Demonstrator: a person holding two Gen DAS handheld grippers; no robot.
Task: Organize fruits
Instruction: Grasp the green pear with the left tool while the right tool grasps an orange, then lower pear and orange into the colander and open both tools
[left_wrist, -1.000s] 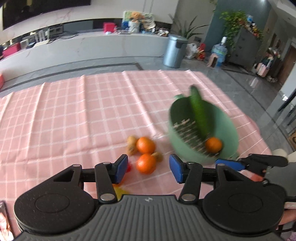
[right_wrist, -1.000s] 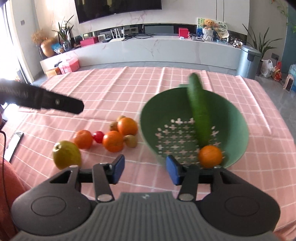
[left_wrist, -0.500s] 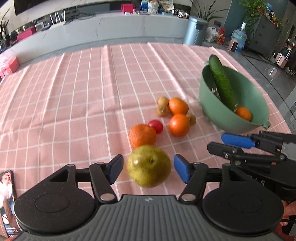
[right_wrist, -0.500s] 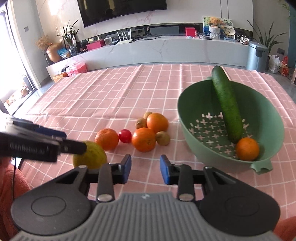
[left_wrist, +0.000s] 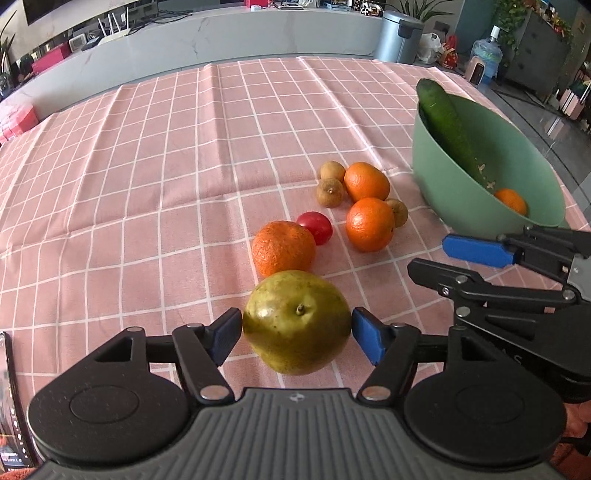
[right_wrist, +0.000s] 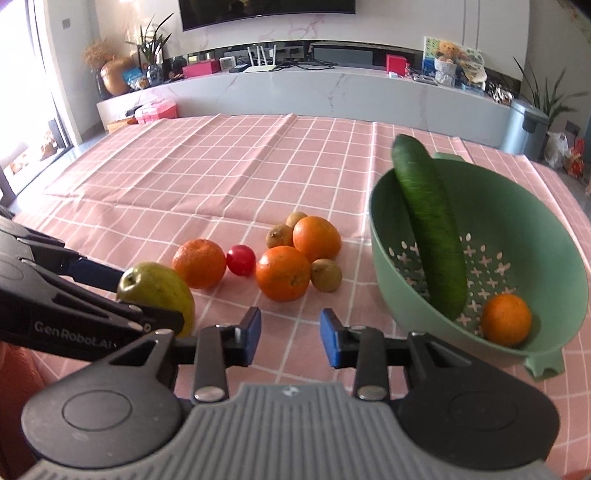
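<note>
pear (left_wrist: 296, 321) between opening left fingers (left_wrist: 225, 334)

Matt checked cloth tablecloth (left_wrist: 147, 155), smooth plastic colander (right_wrist: 517, 229), glossy pear (left_wrist: 297, 321), dimpled oranges (left_wrist: 369, 224).
</note>
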